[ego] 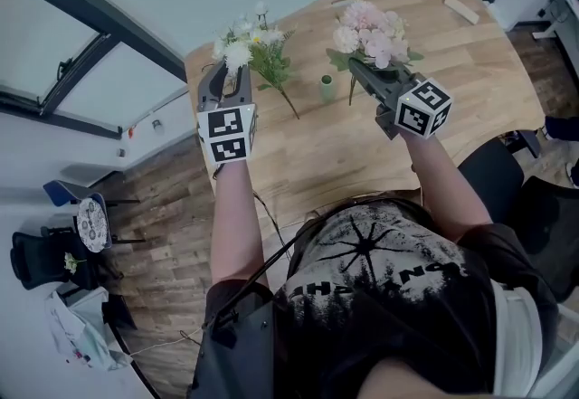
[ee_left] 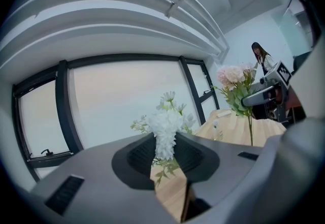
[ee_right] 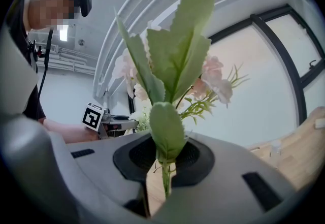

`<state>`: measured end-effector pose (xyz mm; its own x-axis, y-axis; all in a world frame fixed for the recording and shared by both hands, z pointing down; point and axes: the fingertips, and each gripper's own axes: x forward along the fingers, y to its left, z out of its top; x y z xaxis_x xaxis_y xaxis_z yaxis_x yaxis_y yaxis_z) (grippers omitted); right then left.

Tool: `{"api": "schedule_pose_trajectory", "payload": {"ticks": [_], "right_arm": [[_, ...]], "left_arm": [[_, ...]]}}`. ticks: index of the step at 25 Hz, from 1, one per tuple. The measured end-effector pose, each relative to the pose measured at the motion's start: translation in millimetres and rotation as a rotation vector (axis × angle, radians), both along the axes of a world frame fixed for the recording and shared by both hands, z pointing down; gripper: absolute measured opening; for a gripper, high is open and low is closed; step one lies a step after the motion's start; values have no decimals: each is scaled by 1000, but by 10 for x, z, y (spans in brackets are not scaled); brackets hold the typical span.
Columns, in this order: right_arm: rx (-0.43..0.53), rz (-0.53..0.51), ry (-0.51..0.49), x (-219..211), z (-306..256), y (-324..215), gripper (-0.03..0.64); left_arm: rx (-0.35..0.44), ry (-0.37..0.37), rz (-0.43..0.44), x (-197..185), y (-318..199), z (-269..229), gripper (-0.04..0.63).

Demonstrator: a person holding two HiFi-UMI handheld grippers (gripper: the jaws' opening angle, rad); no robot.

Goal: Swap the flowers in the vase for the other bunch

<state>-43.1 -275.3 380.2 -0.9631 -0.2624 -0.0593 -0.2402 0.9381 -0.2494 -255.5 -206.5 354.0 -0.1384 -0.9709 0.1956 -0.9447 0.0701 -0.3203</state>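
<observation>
Clamping frilly white flowers (ego: 246, 46) (left gripper (ego: 228, 76)); ruffled pink bunch (ego: 371, 33), right gripper (ego: 360, 70)

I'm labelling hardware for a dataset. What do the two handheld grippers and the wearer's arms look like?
Both the left gripper and right gripper are grey-bodied with dark jaws, each carrying a white cube printed with black square markers. The arms are bare below a black T-shirt with a white graphic.

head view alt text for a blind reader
Seen from above, a person holds white flowers in the left tool and pink flowers in the right tool over a wooden table, a small green vase standing between them.
</observation>
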Motion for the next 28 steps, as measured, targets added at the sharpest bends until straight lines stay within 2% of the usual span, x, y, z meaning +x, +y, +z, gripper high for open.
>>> {"api": "schedule_pose_trajectory", "payload": {"ticks": [8,17,28], "right_arm": [[2,-27,32,-223,91,31,51],[7,-79,66,-836,34,-276,51],[16,-82,61,-854,86,-331,51]], "left_arm": [[-50,66,-52,-193,360,385,110],[-100,161,-114,-549,401,720,110],[-151,202,-130,-355,662,1107,110]]}}
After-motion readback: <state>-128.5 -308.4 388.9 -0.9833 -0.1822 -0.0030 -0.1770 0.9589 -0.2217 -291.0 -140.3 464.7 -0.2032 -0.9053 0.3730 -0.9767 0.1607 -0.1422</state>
